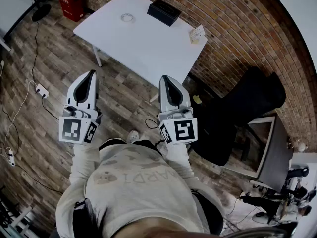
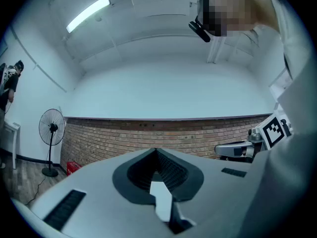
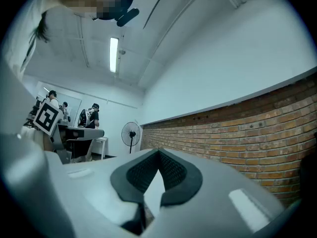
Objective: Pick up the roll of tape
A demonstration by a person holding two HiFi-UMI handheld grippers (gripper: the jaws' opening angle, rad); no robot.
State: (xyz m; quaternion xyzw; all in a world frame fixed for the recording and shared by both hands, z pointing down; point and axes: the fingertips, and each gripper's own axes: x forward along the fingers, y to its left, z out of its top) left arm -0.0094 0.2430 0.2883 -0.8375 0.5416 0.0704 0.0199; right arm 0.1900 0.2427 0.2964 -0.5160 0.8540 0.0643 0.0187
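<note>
The roll of tape [image 1: 128, 18], a small clear ring, lies on the white table [image 1: 143, 43] near its far left side. Both grippers are held in front of the person's chest, well short of the table and above the wooden floor. My left gripper [image 1: 90, 74] is shut with nothing between its jaws. My right gripper [image 1: 165, 79] is likewise shut and empty. In the left gripper view my left gripper [image 2: 156, 152] points at a brick wall, and in the right gripper view my right gripper [image 3: 158, 152] does the same. The tape shows in neither gripper view.
A black box [image 1: 164, 12] and a small card stand [image 1: 196, 34] also sit on the table. A red crate [image 1: 71, 2] and a fan base [image 1: 41, 11] stand far left. A black chair [image 1: 247, 108] and a desk [image 1: 272, 150] are to the right. Cables and a power strip [image 1: 42, 89] lie on the floor.
</note>
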